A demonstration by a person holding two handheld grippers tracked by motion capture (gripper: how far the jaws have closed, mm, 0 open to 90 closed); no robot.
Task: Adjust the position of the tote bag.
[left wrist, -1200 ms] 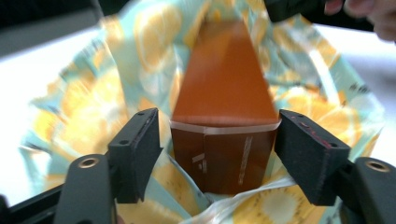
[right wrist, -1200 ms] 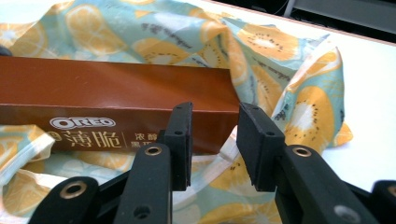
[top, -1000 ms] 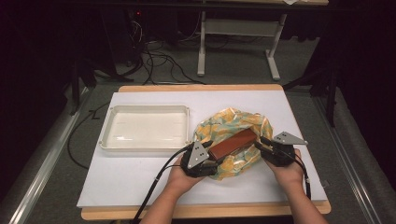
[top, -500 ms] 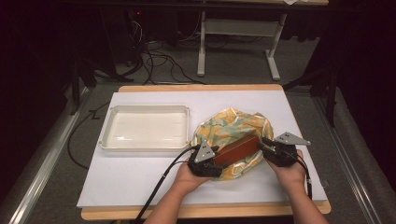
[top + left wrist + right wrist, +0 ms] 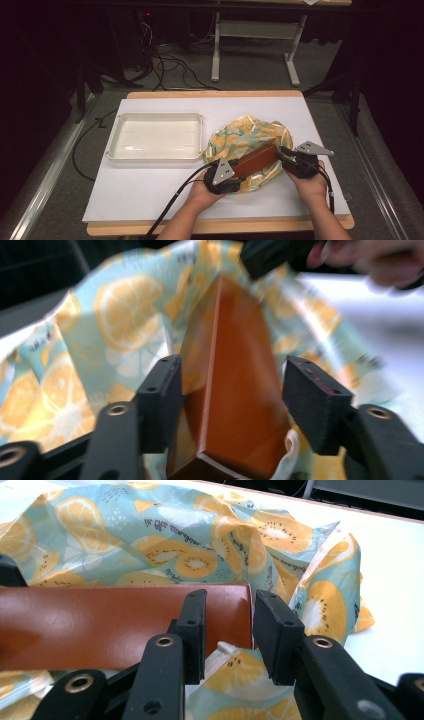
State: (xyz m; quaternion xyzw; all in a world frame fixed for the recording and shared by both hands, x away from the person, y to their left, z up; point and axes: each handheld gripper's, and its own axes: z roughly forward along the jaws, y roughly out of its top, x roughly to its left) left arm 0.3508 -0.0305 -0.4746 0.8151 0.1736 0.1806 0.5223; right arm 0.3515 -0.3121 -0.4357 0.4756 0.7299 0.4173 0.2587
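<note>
Over the fruit-print cloth (image 5: 248, 140), the brown box (image 5: 254, 161) lies between my hands: since a second ago my left gripper (image 5: 230, 405) has dropped over its near end, jaws just narrowing yet one pad apart, while my right gripper (image 5: 227, 630) stays clamped on the far end.

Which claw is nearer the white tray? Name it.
The left claw, at the brown box end facing the tray; right claw is opposite.
</note>
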